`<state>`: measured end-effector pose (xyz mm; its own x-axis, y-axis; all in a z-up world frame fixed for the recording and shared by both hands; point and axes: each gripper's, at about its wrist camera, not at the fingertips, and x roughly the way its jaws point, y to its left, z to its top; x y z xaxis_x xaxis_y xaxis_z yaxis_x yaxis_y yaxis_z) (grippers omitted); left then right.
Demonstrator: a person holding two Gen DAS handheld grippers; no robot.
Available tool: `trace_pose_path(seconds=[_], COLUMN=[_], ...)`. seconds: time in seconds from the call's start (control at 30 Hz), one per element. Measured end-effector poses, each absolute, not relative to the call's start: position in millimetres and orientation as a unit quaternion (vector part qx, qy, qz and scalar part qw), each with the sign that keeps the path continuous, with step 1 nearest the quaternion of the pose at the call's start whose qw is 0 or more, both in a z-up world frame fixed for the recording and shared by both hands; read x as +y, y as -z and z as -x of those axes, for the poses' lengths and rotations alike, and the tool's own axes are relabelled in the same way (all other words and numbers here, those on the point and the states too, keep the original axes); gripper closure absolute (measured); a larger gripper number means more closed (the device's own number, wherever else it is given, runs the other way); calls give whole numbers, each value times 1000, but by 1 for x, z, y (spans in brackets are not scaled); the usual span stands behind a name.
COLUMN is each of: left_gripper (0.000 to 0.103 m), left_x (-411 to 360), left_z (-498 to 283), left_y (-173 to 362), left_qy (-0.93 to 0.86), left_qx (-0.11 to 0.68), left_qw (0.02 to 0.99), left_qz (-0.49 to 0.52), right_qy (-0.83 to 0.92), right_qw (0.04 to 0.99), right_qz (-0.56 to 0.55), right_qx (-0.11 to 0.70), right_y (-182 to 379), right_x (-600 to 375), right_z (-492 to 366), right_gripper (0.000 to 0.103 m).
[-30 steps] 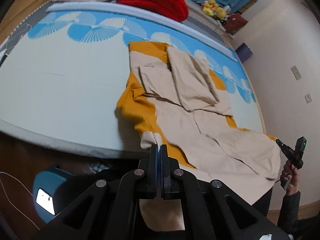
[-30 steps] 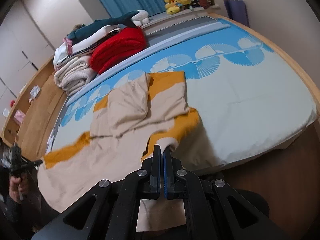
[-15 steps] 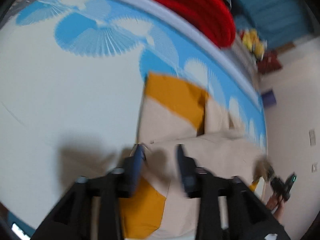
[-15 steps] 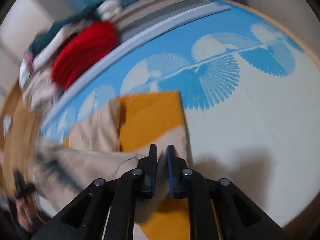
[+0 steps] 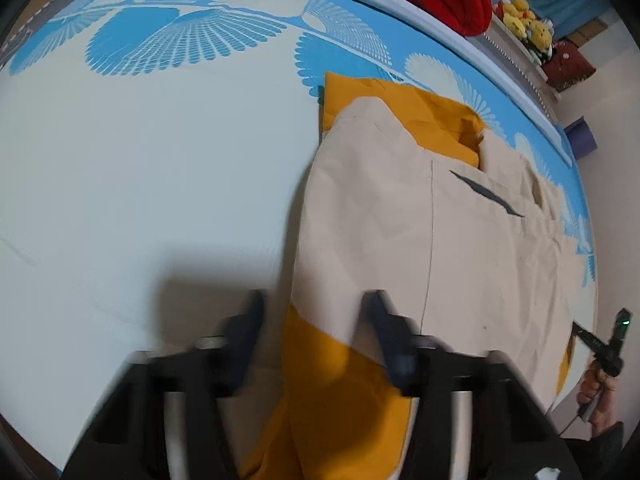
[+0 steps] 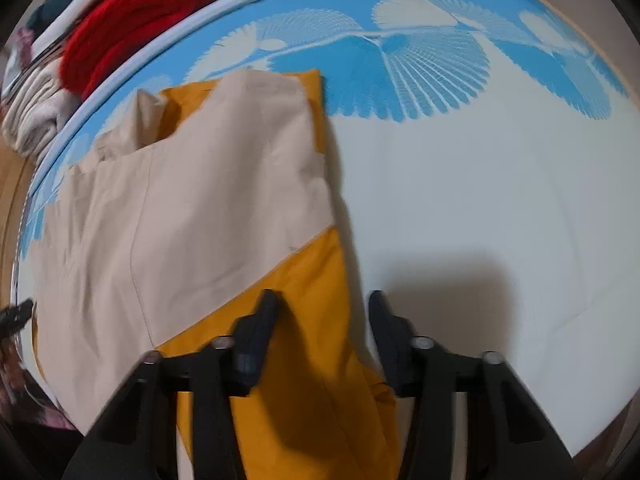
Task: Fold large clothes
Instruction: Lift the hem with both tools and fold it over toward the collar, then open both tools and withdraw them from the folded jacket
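Note:
A large beige and mustard garment lies folded over on the bed, its dark pocket slit facing up. My left gripper hangs over the garment's near left edge. Its jaws are wide apart and closing, with the cloth's edge below and between them and the pads off it. In the right wrist view the same garment lies flat. My right gripper is over its near right mustard edge. Its jaws are also wide apart and closing, and no pad presses the cloth.
The bed's cover is pale with blue fan prints. A red blanket and folded pale laundry are piled along the far side. Plush toys sit beyond the bed. A person's hand shows at the right edge.
Both grippers came down and forward over the bed, carrying the garment's lower part up over its top. Both went from shut on the cloth to open and let it go.

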<state>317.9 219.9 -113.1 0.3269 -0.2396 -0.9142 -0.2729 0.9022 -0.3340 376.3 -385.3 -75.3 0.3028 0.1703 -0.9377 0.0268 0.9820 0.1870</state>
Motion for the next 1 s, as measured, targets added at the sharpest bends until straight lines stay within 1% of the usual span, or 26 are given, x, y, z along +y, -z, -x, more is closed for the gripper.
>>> trace_pose_path(seconds=[0.03,0.1,0.13,0.23,0.27,0.33,0.37,0.4,0.43,0.47,0.5,0.53,0.6,0.67,0.7,0.77,0.8,0.87,0.9,0.93,0.97,1.0], left_gripper=[101,102,102,102,102,102,101,93,90,86,81,81,81,81,79,77,74,74,73,71,71,71], left_x=[220,219,217,224,224,218,215,214,213,214,213,212,206,196,189,180,176,181,186,200,211,217], left_z=[-319,-318,-318,-318,-320,-331,-339,-346,-355,-361,-368,-370,-360,-348,-344,-338,-335,-325,-321,-316,-311,-306], left_y=[111,90,77,39,28,21,24,28,39,48,62,69,60,50,51,72,92,130,136,138,135,134], left_qy=[-7,-5,-5,-10,-15,-38,-50,-62,-75,-82,-98,-106,-81,-15,29,96,102,43,26,9,3,1], left_qx=[580,551,530,451,427,408,406,409,422,441,475,496,487,476,490,545,584,643,651,656,655,656], left_qw=[784,810,826,869,882,896,899,899,893,883,864,851,858,871,864,825,800,765,758,755,755,753], left_qz=[220,201,193,202,199,172,157,147,137,136,134,136,140,121,116,114,94,5,-6,7,32,49], right_qy=[-50,-51,-55,-59,-60,-55,-44,-20,-6,13,29,44,71,74,62,23,-8,-51,-46,-31,-14,-16], right_qw=[807,823,833,881,899,922,929,933,929,919,904,891,869,871,879,891,885,846,815,789,774,781], right_qz=[-77,-60,-61,-92,-102,-110,-104,-95,-95,-97,-100,-99,-92,-83,-76,-40,-27,-3,25,54,83,90], right_qx=[583,563,548,461,421,367,352,347,357,383,415,440,481,479,466,451,464,530,578,611,628,618], right_y=[72,58,49,4,-13,-33,-37,-34,-27,-11,6,20,41,34,25,15,20,49,75,96,110,106], right_x=[-381,-375,-374,-379,-381,-381,-375,-370,-366,-363,-363,-362,-359,-356,-354,-342,-338,-334,-334,-337,-343,-345], right_z=[-376,-374,-373,-368,-368,-372,-379,-393,-407,-424,-438,-447,-456,-450,-444,-428,-423,-413,-408,-403,-397,-393], right_gripper=[91,98,99,99,99,99,99,99,98,96,90,90,90,90,88,87,87,87,87,87,87,87])
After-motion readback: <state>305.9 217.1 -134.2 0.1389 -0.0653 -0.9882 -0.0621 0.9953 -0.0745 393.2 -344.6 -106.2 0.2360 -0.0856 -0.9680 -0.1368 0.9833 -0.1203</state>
